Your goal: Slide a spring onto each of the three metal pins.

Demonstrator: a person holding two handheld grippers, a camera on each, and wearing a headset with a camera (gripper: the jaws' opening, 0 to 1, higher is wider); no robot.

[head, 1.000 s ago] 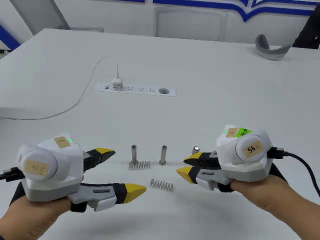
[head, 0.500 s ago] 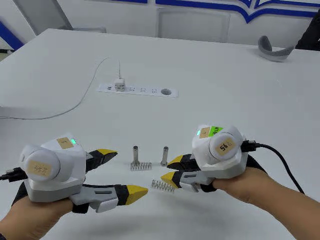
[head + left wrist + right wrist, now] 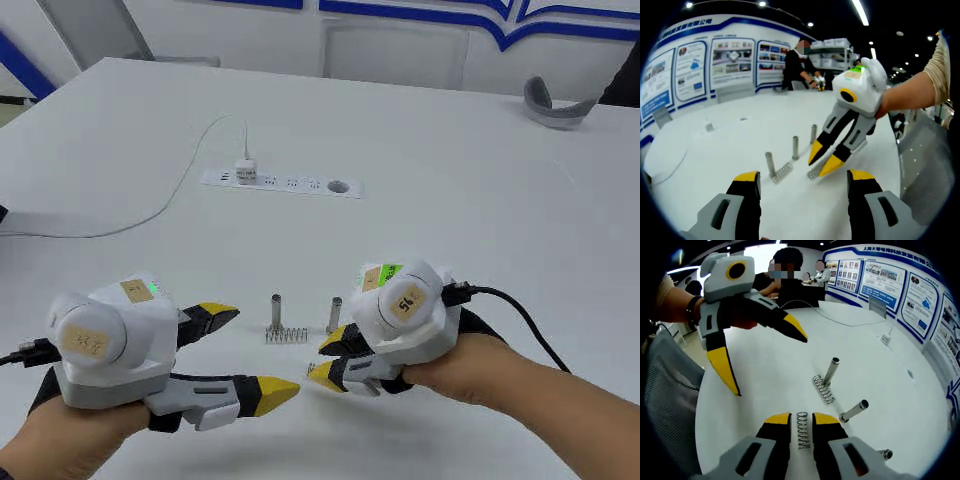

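Two upright metal pins (image 3: 276,310) (image 3: 335,313) stand mid-table; the left gripper view shows three pins in a row (image 3: 770,164) (image 3: 795,147) (image 3: 813,134). One spring (image 3: 286,335) lies at the base of the leftmost pin. A second spring (image 3: 802,429) lies flat on the table between the yellow tips of my right gripper (image 3: 328,358) (image 3: 801,426), whose jaws stand a little apart on either side of it. My left gripper (image 3: 255,350) (image 3: 804,176) is wide open, holding nothing, and points at the pins from the left.
A white power strip (image 3: 285,184) with a plug (image 3: 245,170) and a trailing cable (image 3: 170,195) lies further back. A grey curved object (image 3: 555,108) sits at the far right. People stand beyond the table (image 3: 785,270).
My right gripper has moved left and down to the loose spring, which now sits between its tips. It now covers the third pin in the head view. The left gripper has hardly moved.
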